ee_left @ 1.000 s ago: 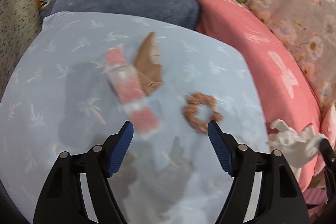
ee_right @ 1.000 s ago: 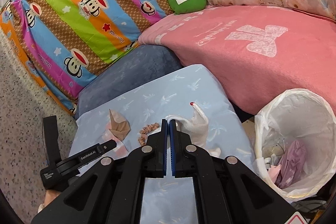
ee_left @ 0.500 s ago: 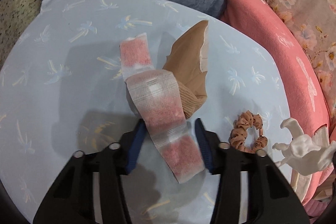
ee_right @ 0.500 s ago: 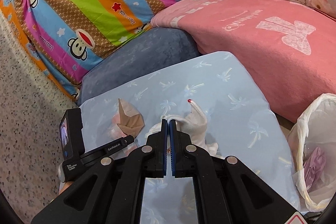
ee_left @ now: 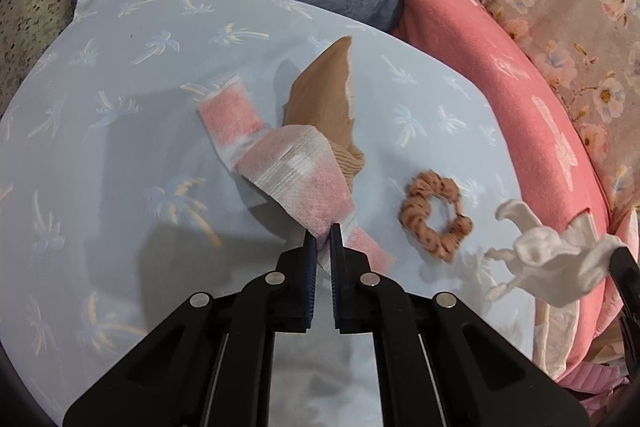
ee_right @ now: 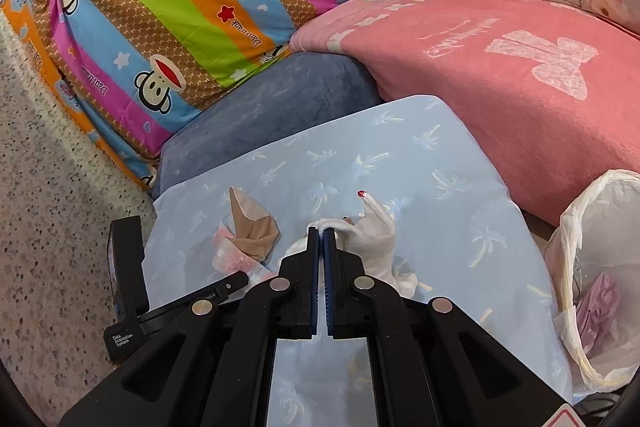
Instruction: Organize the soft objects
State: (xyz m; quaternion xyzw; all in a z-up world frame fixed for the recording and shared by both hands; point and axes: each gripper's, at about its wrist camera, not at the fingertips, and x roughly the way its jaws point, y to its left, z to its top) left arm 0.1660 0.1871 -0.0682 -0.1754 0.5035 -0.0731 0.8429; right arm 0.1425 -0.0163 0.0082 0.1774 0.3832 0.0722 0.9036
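Evidently the left gripper [ee_left: 324,231] had its 2 jaws pinched on the near end of the pink-and-white cloth strip [ee_left: 296,167], which lay mid-cushion and draped over a tan sock [ee_left: 324,103]; gripping an end probably meant the strip would peel off the sock when lifted rather than drag it along. The right gripper [ee_right: 321,231] was clamped tight on a white glove [ee_right: 372,231], held up over the near right part of the pale blue cushion [ee_left: 120,67], likely kept clear so it would not tangle. A brown scrunchie [ee_left: 434,223] lay loose toward the cushion's right edge, untouched. A white bag-lined bin [ee_right: 592,267] stood just off that edge, perhaps the destination.
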